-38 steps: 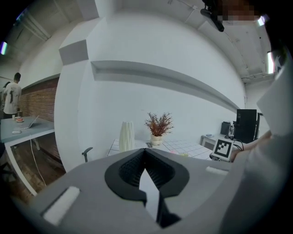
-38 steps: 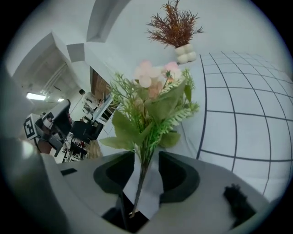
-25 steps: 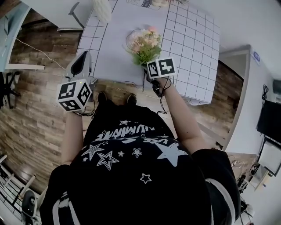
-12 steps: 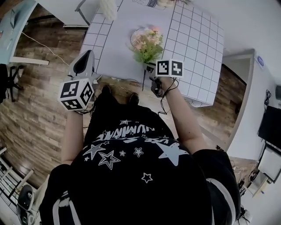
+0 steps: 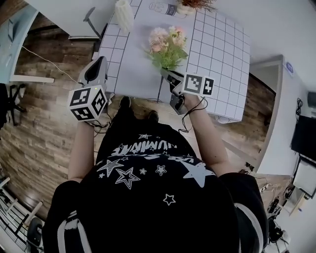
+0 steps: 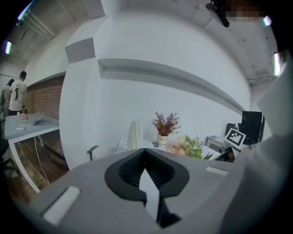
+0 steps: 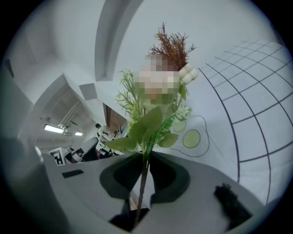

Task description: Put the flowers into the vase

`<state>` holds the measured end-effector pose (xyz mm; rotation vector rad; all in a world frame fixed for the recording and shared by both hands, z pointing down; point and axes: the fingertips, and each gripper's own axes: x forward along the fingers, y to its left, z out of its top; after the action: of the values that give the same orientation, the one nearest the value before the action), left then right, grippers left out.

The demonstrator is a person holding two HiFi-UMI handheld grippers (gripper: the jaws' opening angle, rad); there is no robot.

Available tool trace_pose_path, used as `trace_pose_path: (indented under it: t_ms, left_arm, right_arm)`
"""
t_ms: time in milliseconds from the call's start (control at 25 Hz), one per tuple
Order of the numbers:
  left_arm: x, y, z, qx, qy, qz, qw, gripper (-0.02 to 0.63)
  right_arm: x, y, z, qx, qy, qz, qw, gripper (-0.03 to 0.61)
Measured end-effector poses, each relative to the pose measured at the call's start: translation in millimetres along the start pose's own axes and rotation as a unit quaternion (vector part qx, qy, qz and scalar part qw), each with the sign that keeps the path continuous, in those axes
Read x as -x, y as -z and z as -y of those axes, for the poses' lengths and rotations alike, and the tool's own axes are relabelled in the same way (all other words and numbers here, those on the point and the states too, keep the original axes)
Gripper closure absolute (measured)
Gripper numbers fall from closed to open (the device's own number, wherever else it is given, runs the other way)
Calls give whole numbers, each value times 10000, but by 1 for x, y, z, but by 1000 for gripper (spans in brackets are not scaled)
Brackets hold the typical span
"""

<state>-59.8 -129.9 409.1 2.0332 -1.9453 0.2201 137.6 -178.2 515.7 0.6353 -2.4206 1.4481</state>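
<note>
The table [image 5: 222,59] bears the vase [image 5: 124,15]. The flowers [image 5: 167,45] hang well right of the vase, their stem [image 7: 142,180] pinched in my right gripper [image 7: 143,161], whose jaws have just been closing. My left gripper [image 6: 145,161], nearer me than the vase, is pressed together, empty. Risk, as I judge it: the thin stem could pivot in the grip and miss the vase mouth.

Head view: camera on my head, facing steeply down. My black star-print shirt [image 5: 148,197] fills near frame, white grid-lined surface [image 5: 222,44] farther off at top.

Left gripper view: camera behind my left fingers [image 6: 126,173], facing roughly level toward white wall [image 6: 151,55]. Surface small, distant.

Right gripper view: camera behind my right fingers [image 7: 116,176], very close to bunch of pink and green artificial flowers [image 7: 146,123]. Grid surface at right.

Shared:
- All three: flowers, reddish dried plant in pot [image 6: 165,124].
- Head and left only: tall white ribbed vase [image 5: 123,15].
</note>
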Motion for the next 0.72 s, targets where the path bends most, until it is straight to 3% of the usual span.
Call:
trace_pose_path:
  t_ms: [200, 360, 480, 600, 720]
  left_arm:
    - [-21, -15, -7, -54, 324, 93, 9994, 603]
    - [-30, -24, -11, -25, 633, 122, 9979, 581]
    - [-40, -32, -17, -82, 787, 187, 9967, 577]
    - [-48, -38, -24, -37, 936, 234, 9953, 558]
    - [-58, -44, -22, -47, 1170, 320, 9926, 495]
  right_arm:
    - [-3, -42, -41, 390, -287, 595, 9971, 525]
    - [7, -84, -83, 1573, -275, 1185, 9800, 525]
    - [12, -109, -106, 2097, -145, 1395, 9677, 526]
    - [13, -126, -123, 2257, -119, 1552, 9617, 525]
    - [15, -146, -141, 2225, -245, 1817, 9575, 525]
